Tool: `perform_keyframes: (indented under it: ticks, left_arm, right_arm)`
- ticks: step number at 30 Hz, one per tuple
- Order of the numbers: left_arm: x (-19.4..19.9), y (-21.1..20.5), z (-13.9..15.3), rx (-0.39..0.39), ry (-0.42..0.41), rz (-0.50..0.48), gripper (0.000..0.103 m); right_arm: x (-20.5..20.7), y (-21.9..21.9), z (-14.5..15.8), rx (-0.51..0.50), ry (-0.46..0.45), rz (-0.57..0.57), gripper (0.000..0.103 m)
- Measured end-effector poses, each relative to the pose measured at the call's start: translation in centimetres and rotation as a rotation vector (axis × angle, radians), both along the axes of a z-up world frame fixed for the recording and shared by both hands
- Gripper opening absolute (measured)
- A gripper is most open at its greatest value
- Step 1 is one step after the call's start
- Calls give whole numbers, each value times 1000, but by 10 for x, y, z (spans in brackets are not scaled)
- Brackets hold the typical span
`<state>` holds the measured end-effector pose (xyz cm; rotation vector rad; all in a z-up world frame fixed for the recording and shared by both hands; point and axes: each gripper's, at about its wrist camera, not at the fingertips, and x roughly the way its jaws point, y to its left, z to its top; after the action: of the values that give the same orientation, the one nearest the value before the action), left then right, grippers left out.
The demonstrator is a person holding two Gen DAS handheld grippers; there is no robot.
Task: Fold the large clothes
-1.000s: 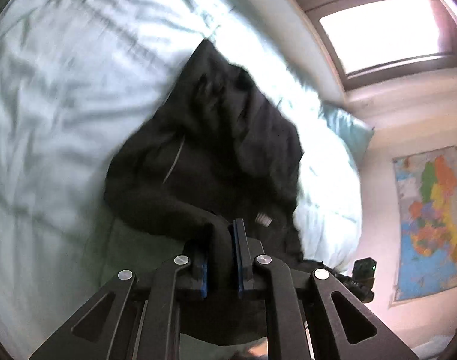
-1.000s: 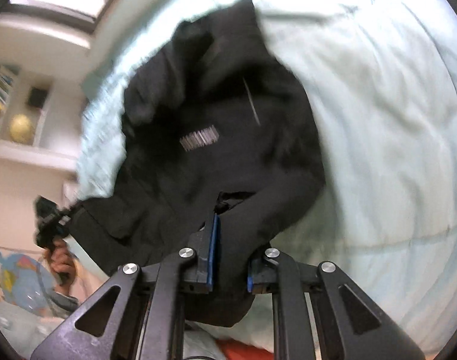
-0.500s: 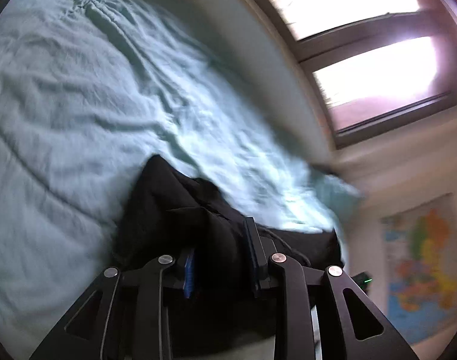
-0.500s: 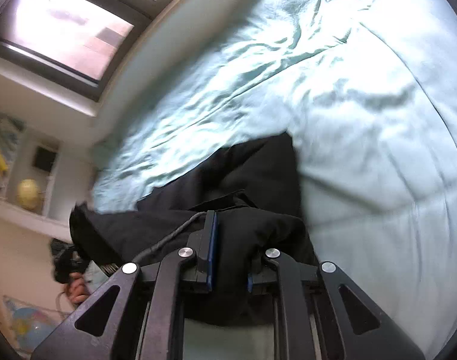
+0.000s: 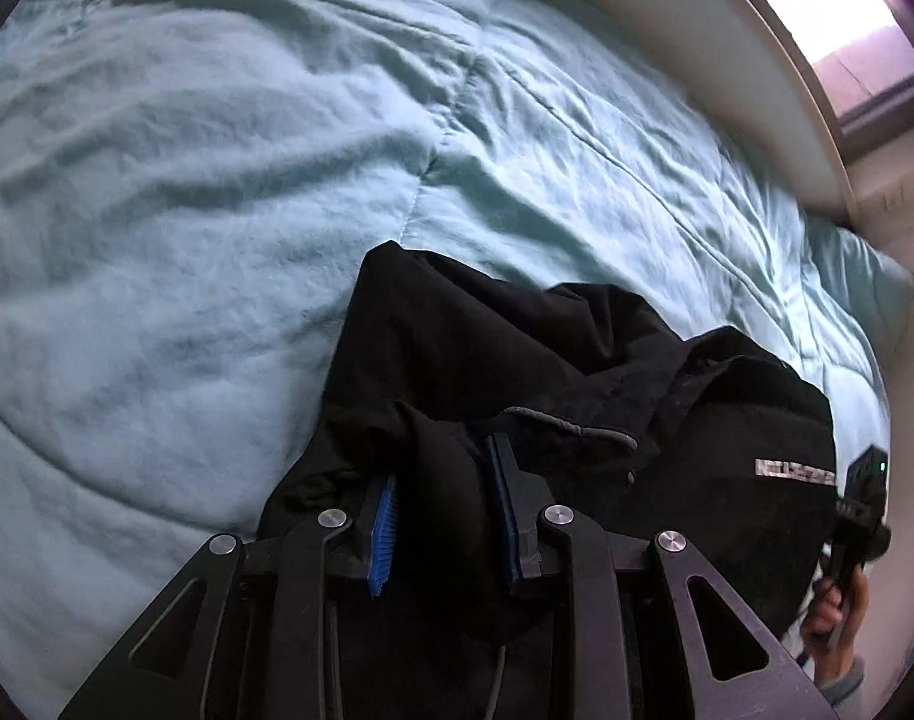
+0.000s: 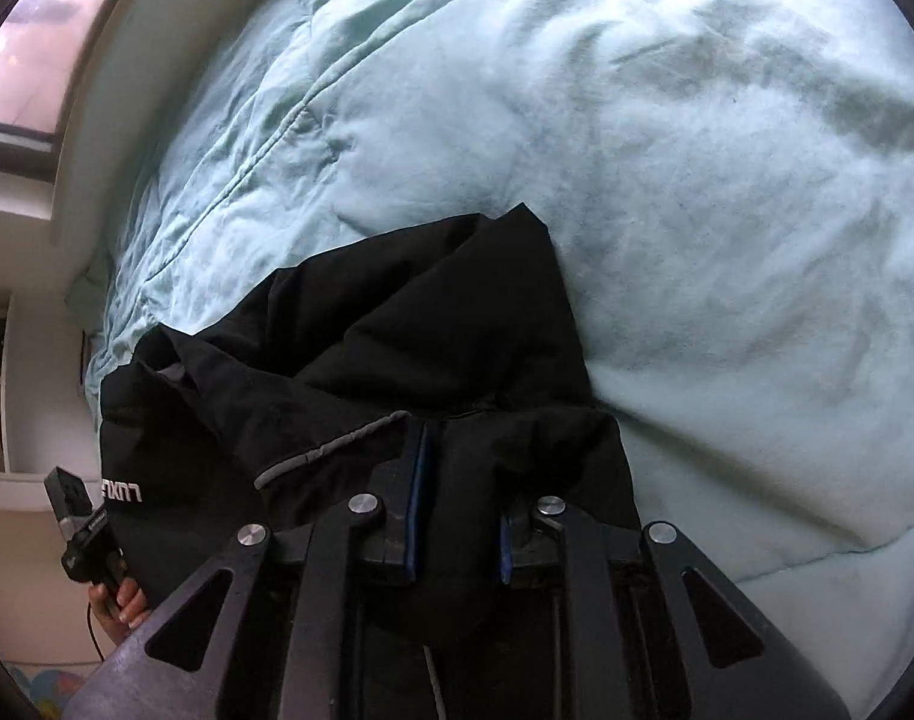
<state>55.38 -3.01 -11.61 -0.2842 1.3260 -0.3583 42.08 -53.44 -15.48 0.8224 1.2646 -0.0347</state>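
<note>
A large black jacket (image 5: 517,354) with a grey zipper and a white chest logo lies bunched on a pale teal duvet (image 5: 186,180). My left gripper (image 5: 444,480) is shut on a thick fold of the jacket's near edge. In the right wrist view the same jacket (image 6: 396,330) spreads ahead, and my right gripper (image 6: 457,480) is shut on another fold of its near edge. Both grips sit low over the bed. The cloth hides the fingertips.
The duvet (image 6: 697,180) covers the whole bed, with a white wall and a window (image 5: 835,18) behind. The other hand-held gripper shows at the right edge of the left view (image 5: 859,510) and the left edge of the right view (image 6: 84,528).
Both grippers have swung down and forward with the jacket. It hung lifted and spread a second ago; now most of it lies on the duvet.
</note>
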Motion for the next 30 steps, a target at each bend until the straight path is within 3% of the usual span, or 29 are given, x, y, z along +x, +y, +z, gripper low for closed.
perform_keyframes:
  ticks: [3, 5, 7, 9, 11, 12, 14, 18, 27, 28, 29, 30]
  left_arm:
    - [-10, 18, 28, -53, -17, -18, 35]
    - [-19, 35, 51, -144, -29, -22, 49]
    - [-29, 50, 74, -182, -74, -15, 80]
    - [-35, 56, 92, -160, -147, -34, 81]
    - [-32, 55, 93, -153, -157, -47, 81]
    - [-27, 52, 88, -137, -147, -45, 81]
    - [-17, 43, 73, -91, -122, -44, 81]
    - [8, 20, 32, 76, -94, -70, 81]
    - [45, 28, -4, -161, -44, -41, 81]
    - [45, 26, -3, -166, -54, -36, 73]
    - [43, 25, 1, -174, -84, -29, 58]
    - [41, 22, 5, -160, -97, -29, 33]
  right_arm:
    - [-8, -2, 28, 4, -45, 8, 28]
    - [-19, -6, 51, 17, -100, 17, 34]
    - [-34, -8, 75, 18, -161, 33, 39]
    - [-43, -7, 87, -10, -193, 50, 56]
    - [-47, -4, 92, -93, -187, 60, 75]
    - [-46, -2, 91, -136, -178, 66, 77]
    - [-42, 0, 87, -169, -169, 76, 77]
    - [-20, 1, 68, -284, -131, 132, 77]
    - [42, -18, 14, -251, -144, 216, 77]
    - [45, -18, 11, -239, -144, 211, 76]
    - [46, -16, 11, -235, -159, 215, 55]
    - [45, -10, 14, -248, -179, 234, 31]
